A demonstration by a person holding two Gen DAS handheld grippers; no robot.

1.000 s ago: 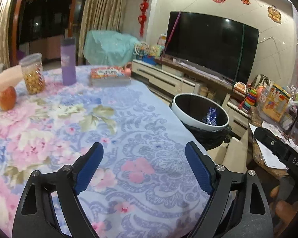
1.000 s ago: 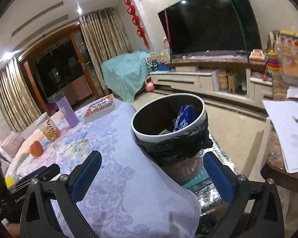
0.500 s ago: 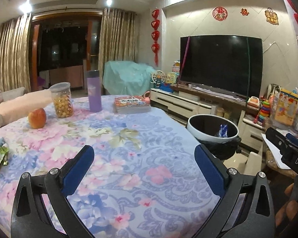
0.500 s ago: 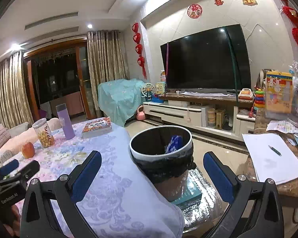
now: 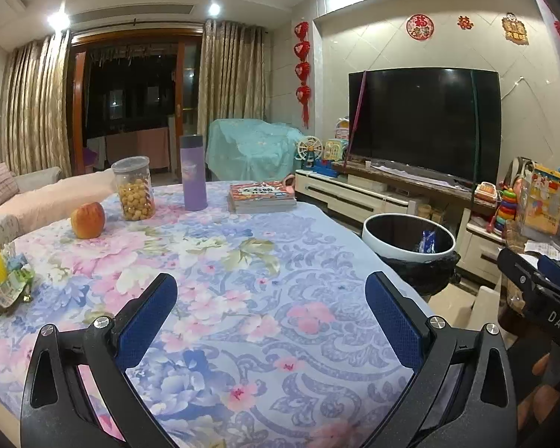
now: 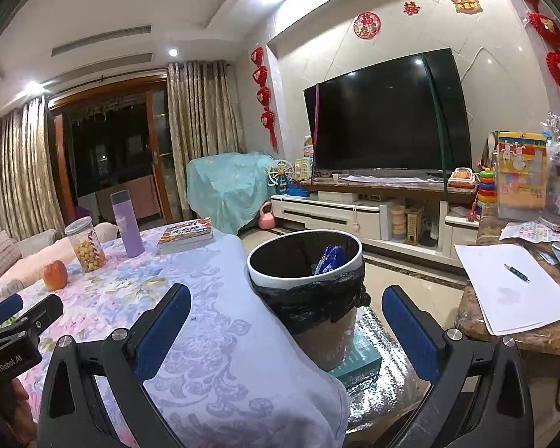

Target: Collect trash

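Note:
A white-rimmed trash bin (image 6: 306, 272) lined with a black bag stands beside the table's right edge; a blue wrapper (image 6: 328, 257) lies inside it. The bin also shows in the left wrist view (image 5: 407, 257). Crumpled green and yellow wrappers (image 5: 3, 287) lie at the table's left edge. My left gripper (image 5: 270, 317) is open and empty above the floral tablecloth (image 5: 242, 280). My right gripper (image 6: 287, 324) is open and empty, just in front of the bin.
On the table stand an apple (image 5: 88, 220), a snack jar (image 5: 133, 188), a purple bottle (image 5: 193, 177) and a stack of books (image 5: 261, 196). A side table with papers (image 6: 511, 291) is at the right. A TV (image 6: 388, 115) and cabinet stand behind.
Both grippers have pulled back and tilted up, so the bin looks farther away. The wrappers at the table's left edge have come into the left wrist view. Both grippers stay open.

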